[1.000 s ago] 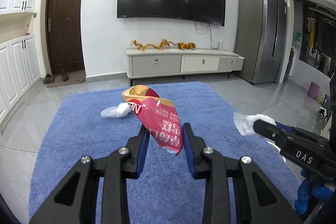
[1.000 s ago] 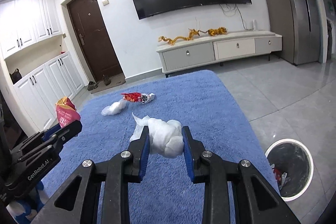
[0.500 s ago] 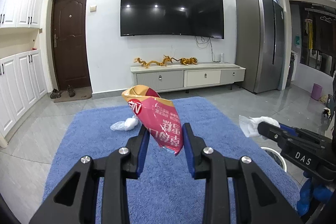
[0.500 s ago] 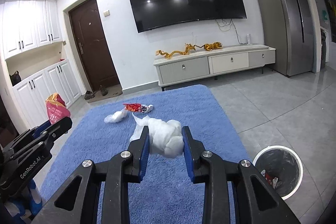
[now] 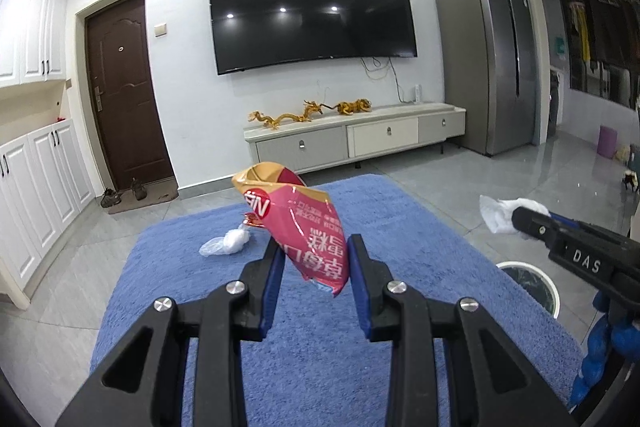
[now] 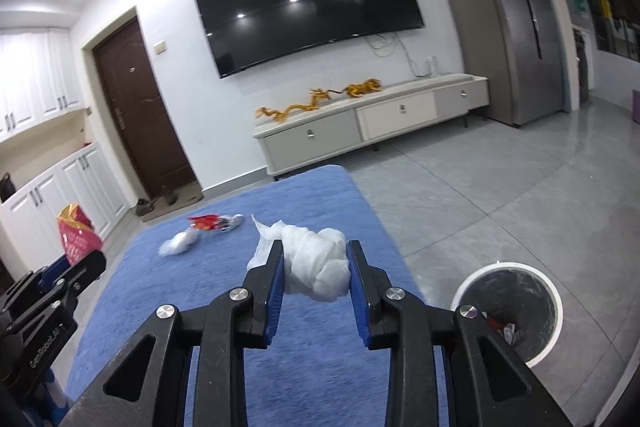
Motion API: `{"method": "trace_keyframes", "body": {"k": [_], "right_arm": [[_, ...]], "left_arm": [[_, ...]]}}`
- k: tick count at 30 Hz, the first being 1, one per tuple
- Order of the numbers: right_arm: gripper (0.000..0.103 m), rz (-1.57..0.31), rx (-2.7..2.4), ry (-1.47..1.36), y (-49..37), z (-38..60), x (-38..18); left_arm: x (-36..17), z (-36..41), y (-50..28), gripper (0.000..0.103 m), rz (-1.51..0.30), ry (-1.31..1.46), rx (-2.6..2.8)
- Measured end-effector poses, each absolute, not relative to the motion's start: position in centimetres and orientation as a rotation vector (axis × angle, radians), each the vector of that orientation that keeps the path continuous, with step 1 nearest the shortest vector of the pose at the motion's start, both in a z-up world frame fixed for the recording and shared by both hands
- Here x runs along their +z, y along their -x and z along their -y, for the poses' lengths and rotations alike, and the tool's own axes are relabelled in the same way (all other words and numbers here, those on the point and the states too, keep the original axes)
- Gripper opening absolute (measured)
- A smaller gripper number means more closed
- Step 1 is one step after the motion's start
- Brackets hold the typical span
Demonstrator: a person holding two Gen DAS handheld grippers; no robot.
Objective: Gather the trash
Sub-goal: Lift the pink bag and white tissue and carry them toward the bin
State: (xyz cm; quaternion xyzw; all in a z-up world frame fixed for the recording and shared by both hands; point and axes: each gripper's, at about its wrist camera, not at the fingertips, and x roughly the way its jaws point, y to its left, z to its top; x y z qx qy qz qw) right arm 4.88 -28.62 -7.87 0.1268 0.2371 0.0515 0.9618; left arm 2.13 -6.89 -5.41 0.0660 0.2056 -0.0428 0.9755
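Left wrist: crumpled red-gold snack bag (image 5: 308, 231), printed lettering.

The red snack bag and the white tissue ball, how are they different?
The red snack bag is shiny, flat and printed with writing; the white tissue ball is plain, soft and scrunched into a lump. The bag sticks up tall above the left gripper; the tissue ball sits low, filling the right gripper. Both are trash pinched between blue fingers, held above the blue rug.

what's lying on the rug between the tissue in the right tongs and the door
In the right wrist view: a clear plastic wad and a red wrapper lie on the rug.
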Motion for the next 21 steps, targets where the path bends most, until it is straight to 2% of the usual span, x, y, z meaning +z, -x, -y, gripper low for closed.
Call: {"method": "trace_keyframes", "body": {"k": [9,21], "right_arm": [[0.029,-0.481,-0.053,-0.242,-5.5,34.0,-9.8],[0.03,-0.563,-0.292,-0.339,-5.8,45.4,-14.5]], "left_arm": [[-6.6,12.6,-5.4,0.03,-0.471,-0.237,-0.153],[-8.8,25.4,-10.5,0.03,-0.597,-0.342,-0.461]]}}
